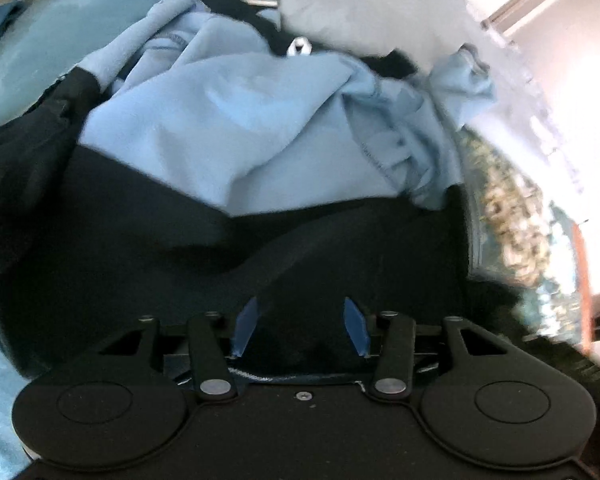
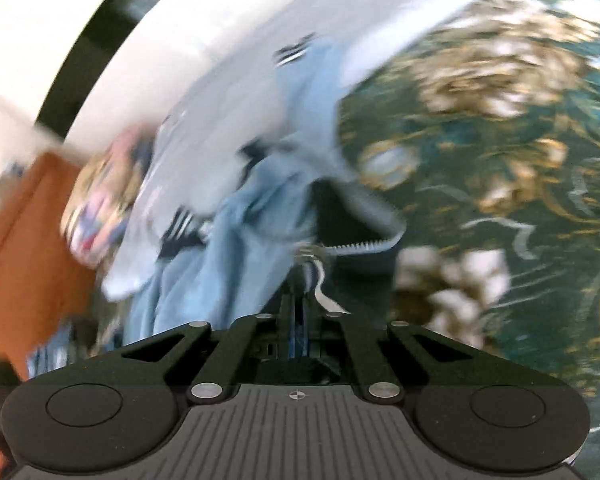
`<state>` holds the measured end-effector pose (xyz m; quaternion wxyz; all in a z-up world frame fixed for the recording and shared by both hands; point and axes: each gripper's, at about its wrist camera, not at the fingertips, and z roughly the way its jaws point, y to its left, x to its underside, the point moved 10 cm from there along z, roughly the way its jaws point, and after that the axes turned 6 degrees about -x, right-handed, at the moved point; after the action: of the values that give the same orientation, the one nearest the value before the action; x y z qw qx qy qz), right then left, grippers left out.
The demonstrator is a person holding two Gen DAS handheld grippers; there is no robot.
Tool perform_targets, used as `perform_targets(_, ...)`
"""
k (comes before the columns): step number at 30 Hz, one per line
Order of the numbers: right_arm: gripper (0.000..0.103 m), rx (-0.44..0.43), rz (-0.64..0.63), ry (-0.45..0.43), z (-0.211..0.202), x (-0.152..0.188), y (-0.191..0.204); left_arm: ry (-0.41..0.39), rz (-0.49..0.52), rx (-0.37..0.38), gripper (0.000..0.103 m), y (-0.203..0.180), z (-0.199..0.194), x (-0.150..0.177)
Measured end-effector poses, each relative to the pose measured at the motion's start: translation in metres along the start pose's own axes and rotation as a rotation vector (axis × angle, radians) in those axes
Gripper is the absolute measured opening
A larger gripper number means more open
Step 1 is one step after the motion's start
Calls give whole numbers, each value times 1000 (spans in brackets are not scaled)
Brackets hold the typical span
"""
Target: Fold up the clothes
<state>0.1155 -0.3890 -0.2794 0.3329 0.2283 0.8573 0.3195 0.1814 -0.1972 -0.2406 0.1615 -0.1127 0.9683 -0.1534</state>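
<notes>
A light blue and black jacket [image 1: 236, 128] lies crumpled on the bed, its black lower part [image 1: 260, 256] spread right in front of my left gripper [image 1: 300, 326]. The left gripper's blue fingers stand apart, open, with black fabric lying between them. In the right wrist view my right gripper [image 2: 302, 280] is shut on the jacket's edge [image 2: 260, 220] next to the zipper [image 2: 360, 246], and the cloth hangs stretched away from it. The view is blurred by motion.
A green bedspread with a gold floral pattern [image 2: 500, 140] covers the bed and also shows in the left wrist view [image 1: 508, 216]. A white sheet or pillow [image 1: 380, 8] lies behind the jacket. An orange-brown wooden piece [image 2: 24, 260] and a colourful bundle [image 2: 100, 196] are at left.
</notes>
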Motion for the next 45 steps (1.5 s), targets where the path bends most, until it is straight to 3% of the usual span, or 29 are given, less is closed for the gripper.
perform_targets(5,2,-1,-67,59,19,26,25,37,76,205,60,-35,-1,-6)
perform_targets(11,2,23,-64,83,20,41,24,118,168,277,63,-85,26,3)
perform_targets(13,2,27,-64,88,16,44,23,133,179,263,63,-91,32,7)
perform_targets(15,2,30,-69,91,15,45,21,145,188,248,58,-94,39,11)
perform_targets(17,2,33,-66,95,14,46,19,157,171,256,34,-94,43,15)
perform_targets(20,3,46,-75,101,14,49,16,191,91,276,10,-86,50,20)
perform_targets(21,3,46,-77,106,14,50,15,191,70,278,9,-83,51,19)
perform_targets(26,3,35,-86,137,12,53,17,114,68,269,5,-78,38,14)
perform_targets(30,8,-10,-123,192,5,54,23,30,37,221,5,-52,18,3)
perform_targets(34,29,-31,-130,223,-6,52,18,-25,-13,120,5,-7,6,-1)
perform_targets(41,30,119,-31,214,-5,49,-28,61,-173,-38,5,75,8,42)
perform_targets(45,30,137,-4,213,8,45,-36,77,-196,-51,6,84,11,59)
